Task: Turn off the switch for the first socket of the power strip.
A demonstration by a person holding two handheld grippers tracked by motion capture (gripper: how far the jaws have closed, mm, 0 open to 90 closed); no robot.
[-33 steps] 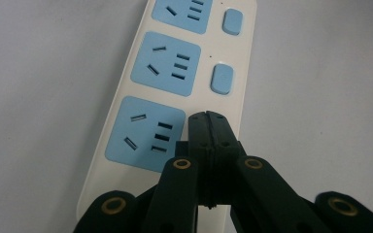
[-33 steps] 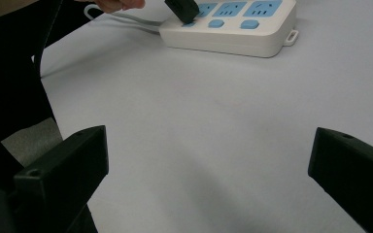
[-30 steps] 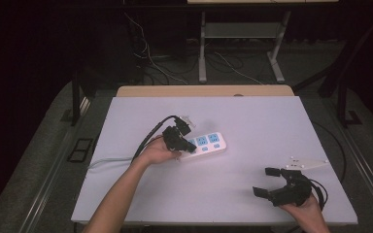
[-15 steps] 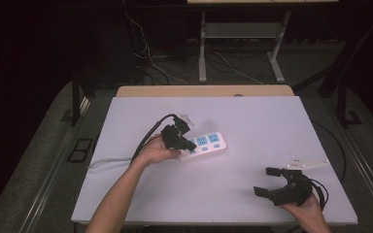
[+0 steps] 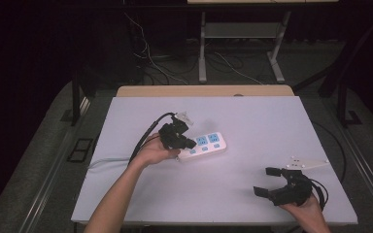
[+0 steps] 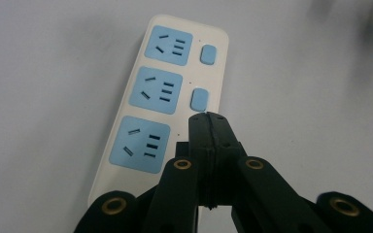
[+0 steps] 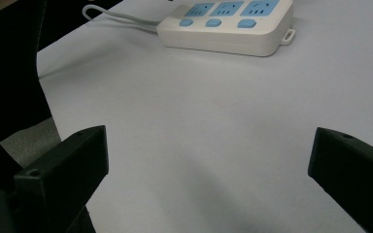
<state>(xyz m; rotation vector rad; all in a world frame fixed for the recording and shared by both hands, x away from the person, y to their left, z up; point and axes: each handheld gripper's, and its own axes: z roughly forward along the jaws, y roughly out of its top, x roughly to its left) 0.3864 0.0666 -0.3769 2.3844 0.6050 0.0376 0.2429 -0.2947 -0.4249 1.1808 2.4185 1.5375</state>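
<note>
A white table [image 5: 233, 194] stands in a dark room, with loose cables and metal frame legs on the floor beyond its 12 o'clock edge. Just left of the table's centre lies a white power strip [image 5: 205, 145], its long axis running roughly from 8 to 2 o'clock in the high view, with its pale cord [image 5: 108, 162] trailing off toward 9 o'clock. The strip has three light-blue socket panels in a row, each with dark slots, and beside each a small rounded blue switch; a little tab sticks out at the cordless end. The left gripper [image 6: 208, 119] hovers over the cord end of the strip at about 10 o'clock from table centre, its black jaws pressed together with nothing between them, tips over the edge beside the middle switch. The right gripper [image 5: 267, 181] rests near the 5 o'clock corner, well apart from the strip, jaws spread wide and empty.
</note>
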